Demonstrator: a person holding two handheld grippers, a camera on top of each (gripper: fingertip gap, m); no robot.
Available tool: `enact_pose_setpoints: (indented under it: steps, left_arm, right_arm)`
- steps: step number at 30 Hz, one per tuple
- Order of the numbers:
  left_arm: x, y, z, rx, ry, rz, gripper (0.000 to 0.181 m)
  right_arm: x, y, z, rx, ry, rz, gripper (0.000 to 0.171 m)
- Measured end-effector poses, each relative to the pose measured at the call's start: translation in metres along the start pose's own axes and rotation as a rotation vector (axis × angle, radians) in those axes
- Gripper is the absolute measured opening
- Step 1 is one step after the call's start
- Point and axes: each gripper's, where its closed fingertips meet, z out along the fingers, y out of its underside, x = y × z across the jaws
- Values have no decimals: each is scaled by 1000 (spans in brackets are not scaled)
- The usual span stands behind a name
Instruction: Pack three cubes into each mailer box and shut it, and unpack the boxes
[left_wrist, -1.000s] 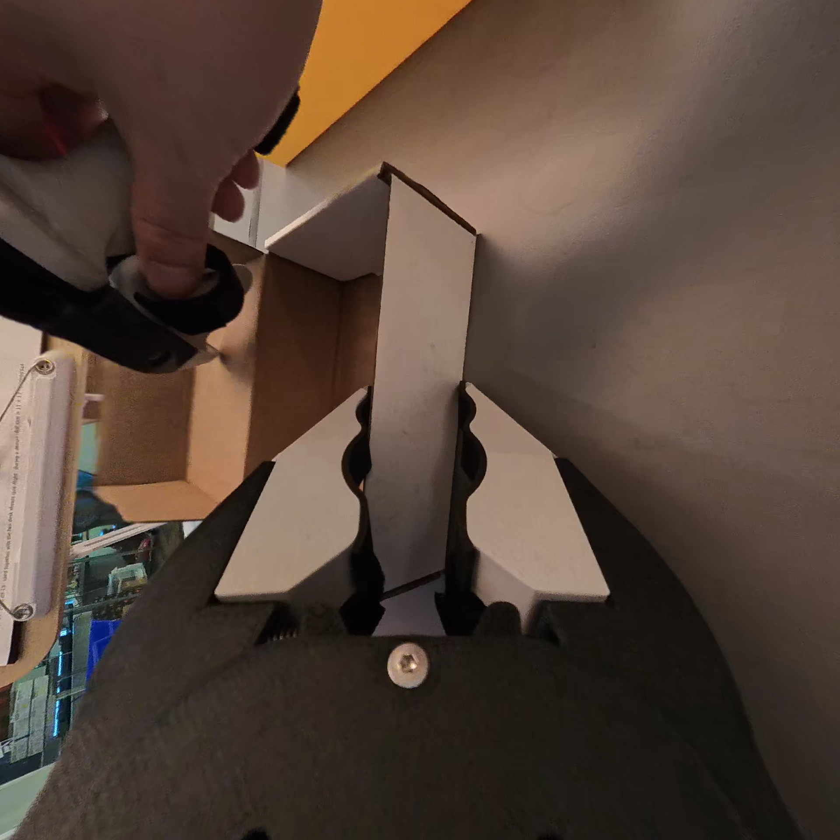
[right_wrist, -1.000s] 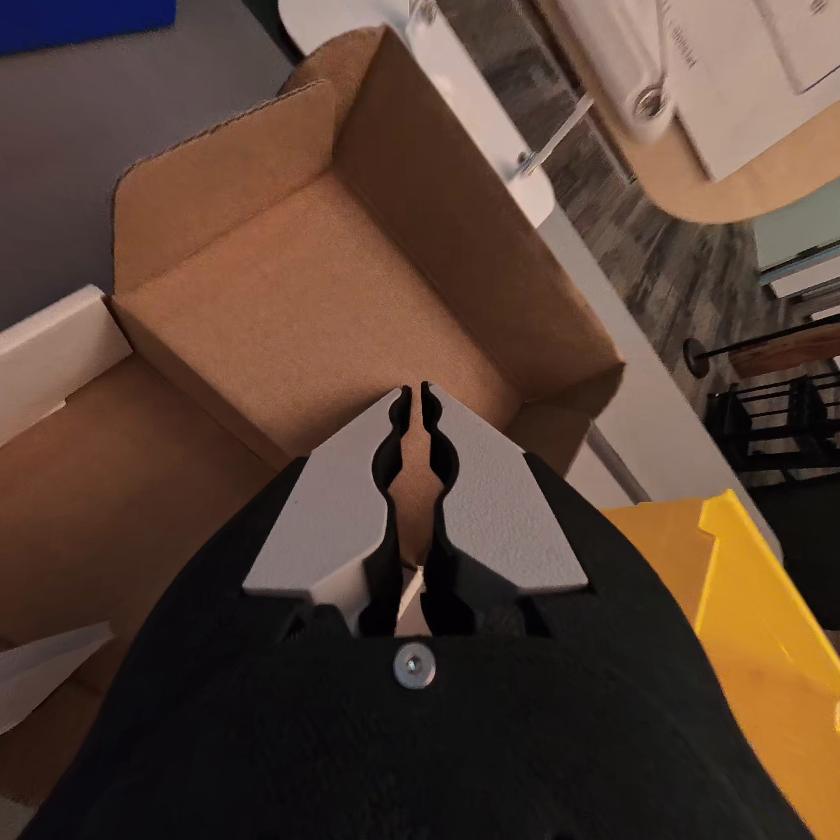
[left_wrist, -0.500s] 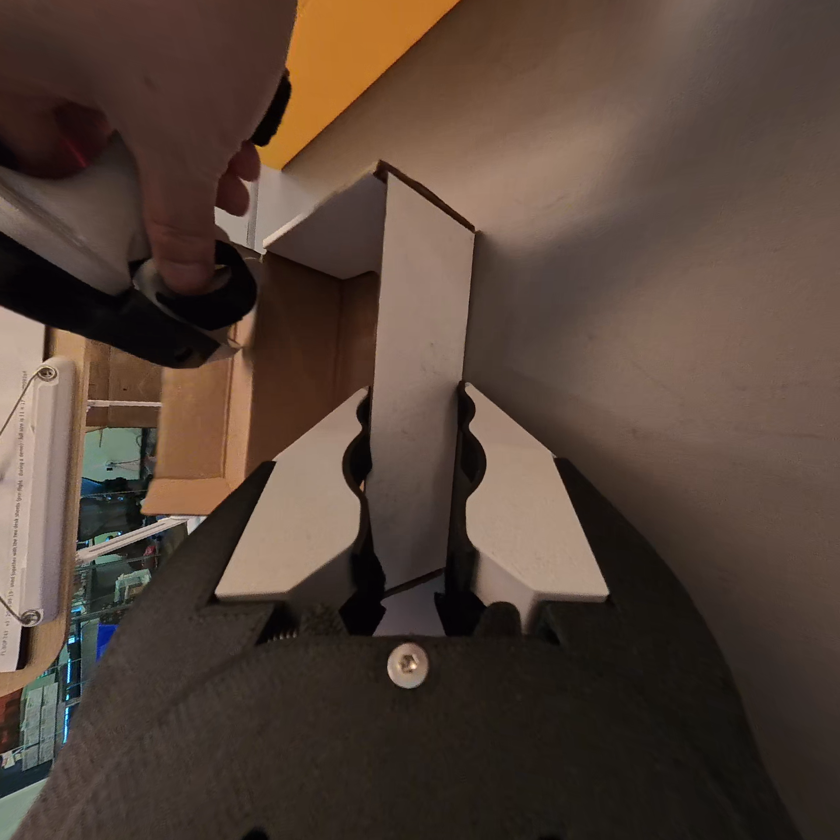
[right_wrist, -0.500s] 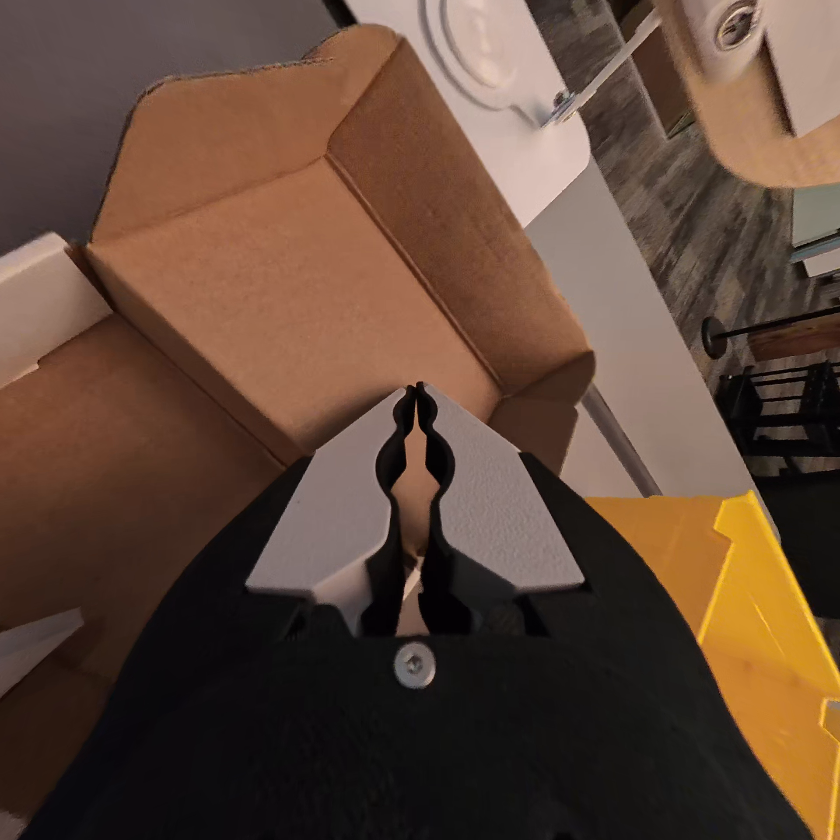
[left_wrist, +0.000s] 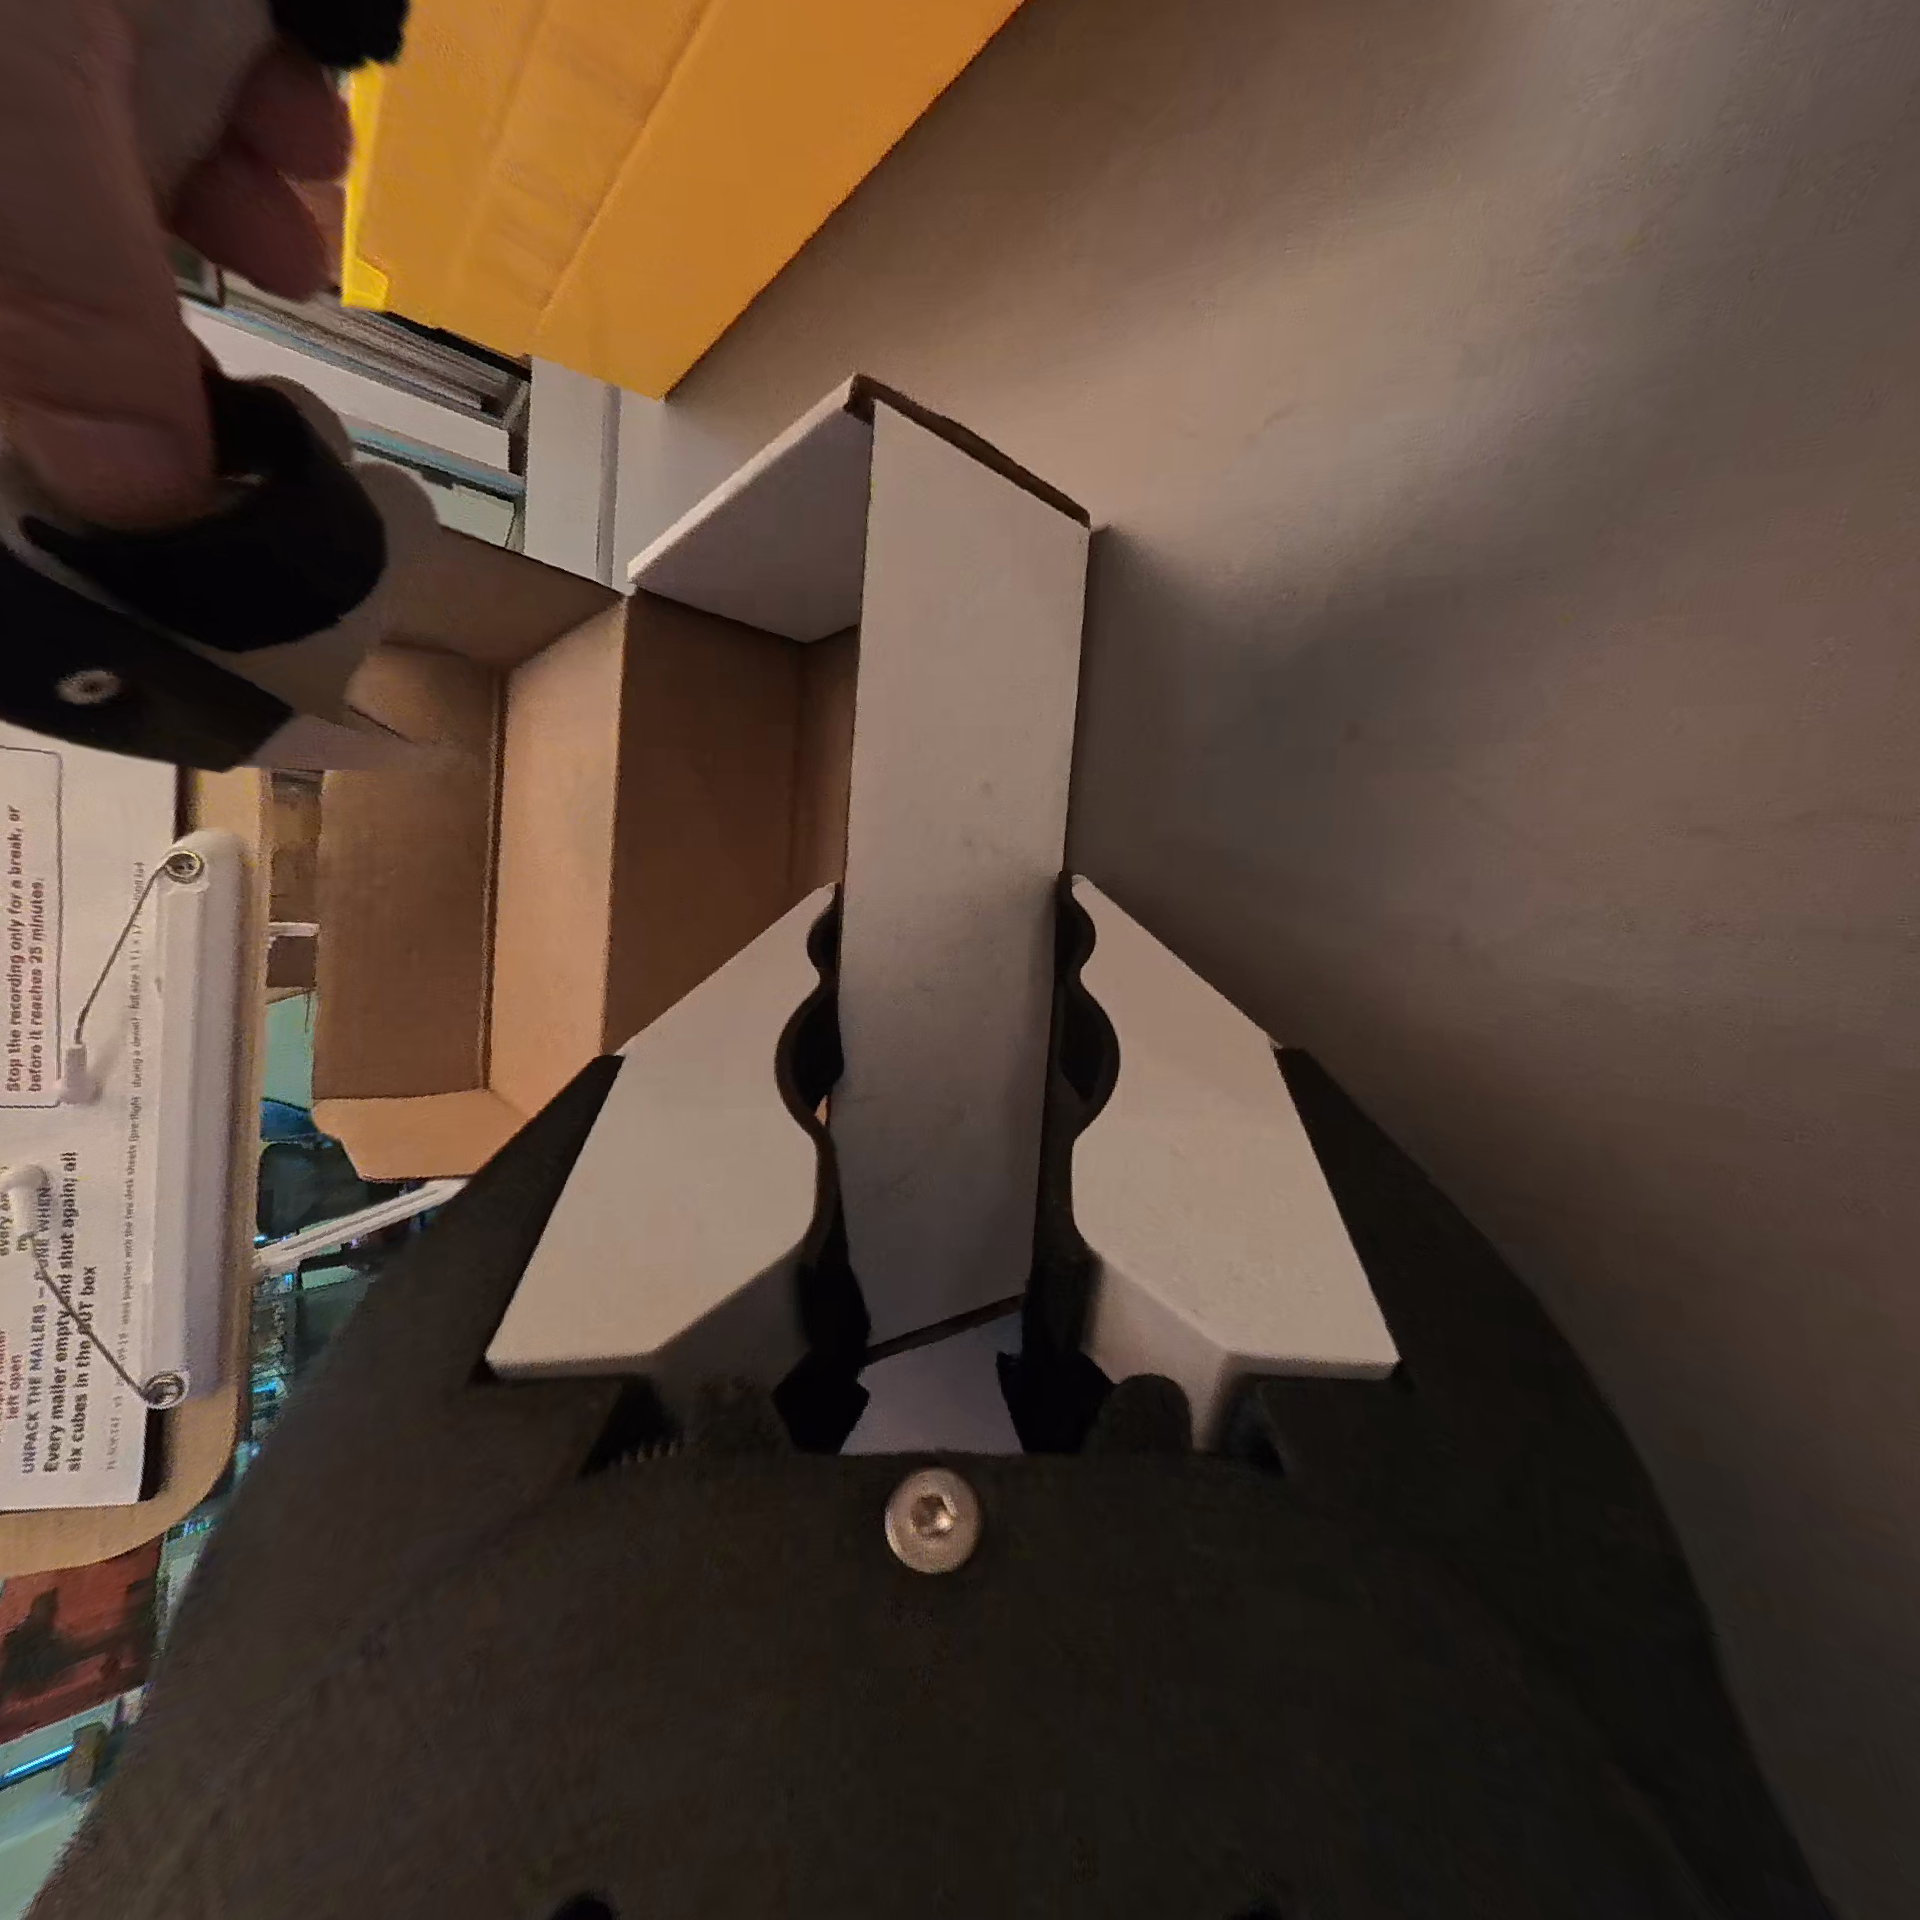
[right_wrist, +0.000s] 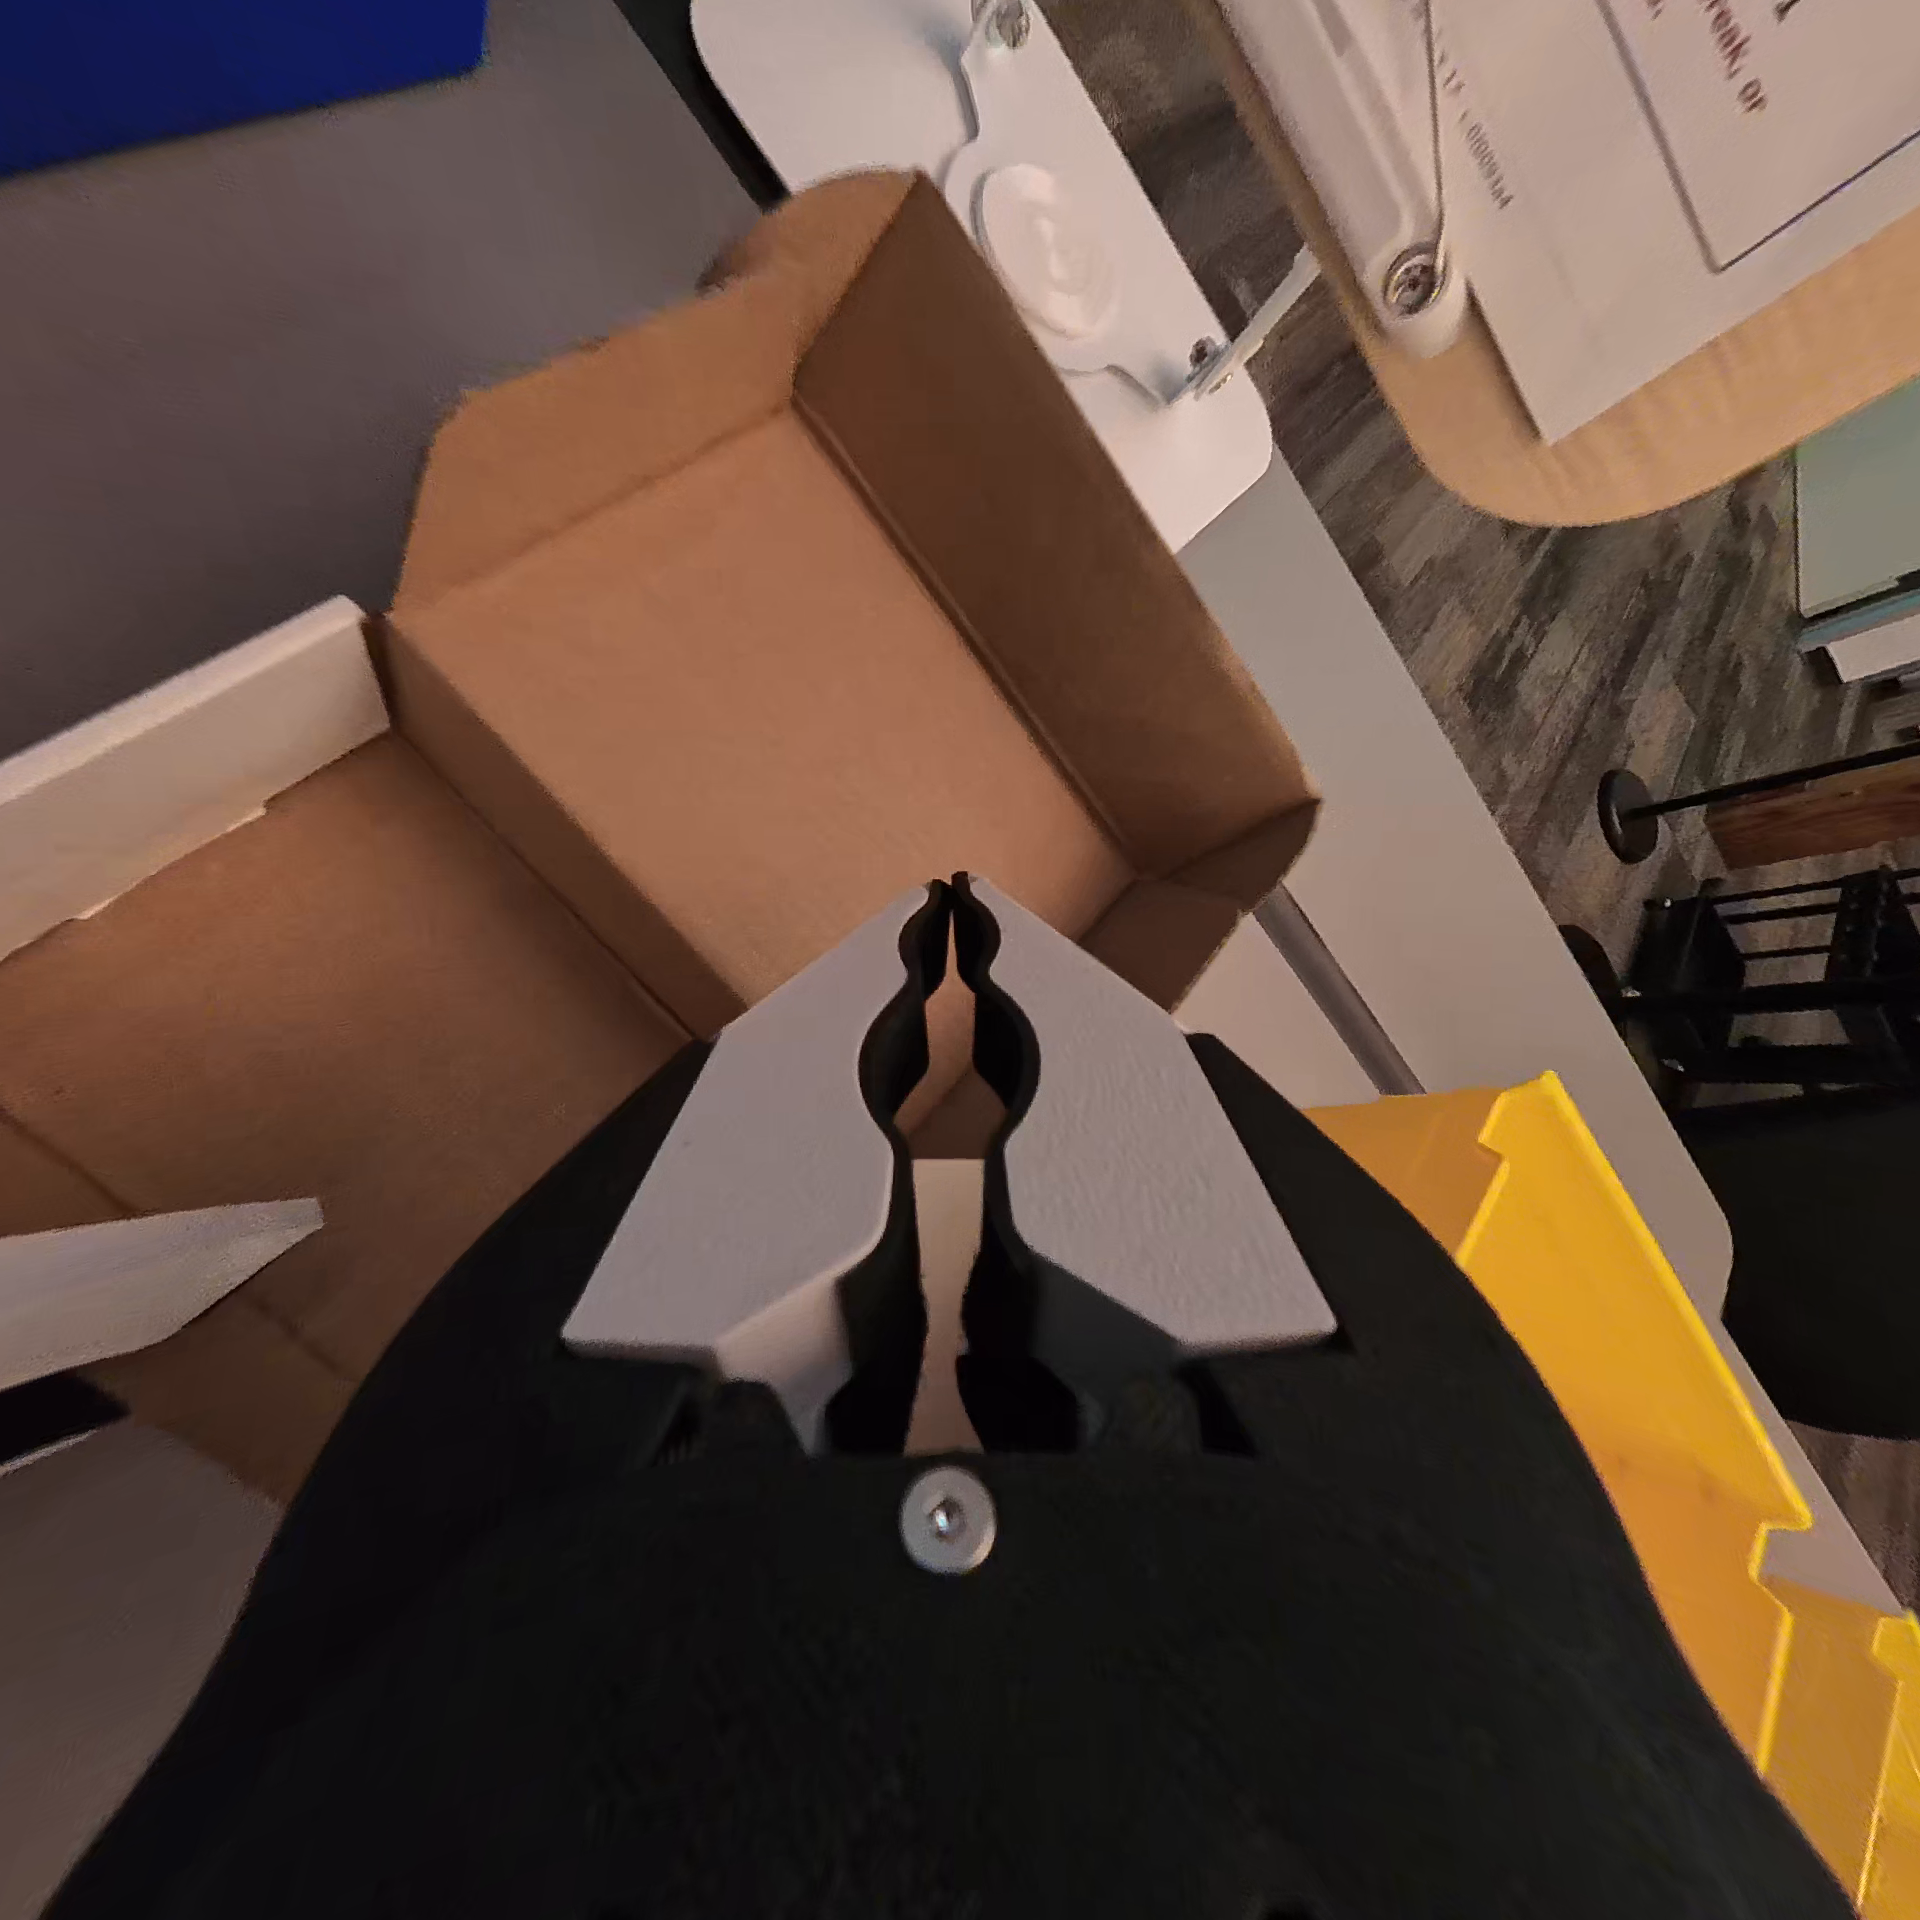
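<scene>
Right tool pinched shut, left tool clamping the box wall

Over the last second the right tool (right_wrist: 954, 883) has closed from a narrow gap to tips touching, gripping nothing, above the open box (right_wrist: 727, 727); the left tool (left_wrist: 951, 894) stays clenched on the box's white side wall (left_wrist: 966, 831), steadying it on the counter (left_wrist: 1455, 623). No cubes show inside, so I judge it emptied or awaiting packing. Only the right view shows the yellow bin (right_wrist: 1558, 1351) beside the box; only the left view shows the hand (left_wrist: 125, 208) above it.
</scene>
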Motion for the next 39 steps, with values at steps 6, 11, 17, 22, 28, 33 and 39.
enact_pose_setpoints:
  steps: [6, 11, 17, 22, 28, 33, 39]
  left_arm:
    - [-7, -27, -17, 148, 2, -55, 42]
    - [-38, -72, -62, 387, -42, -139, 42]
    - [-166, -39, -160, 381, -212, -385, 52]
    - [-182, 117, -178, -26, -204, -509, 50]
    - [-138, 204, -152, -258, 30, -677, 55]
    - [-103, 213, -131, -275, 202, -657, 56]
    - [-72, 231, -129, -329, 337, -689, 56]
  right_arm:
    - [6, -27, -40, 122, -6, 10, 1]
    - [31, -57, -99, 330, 28, 26, 24]
    - [68, -72, -193, 674, -1, 100, 66]
    - [89, -62, -212, 723, 38, 104, 70]
    - [94, -58, -203, 702, 41, 114, 70]
    - [91, -55, -192, 659, 54, 77, 70]
    - [87, -49, -179, 589, 74, 14, 70]
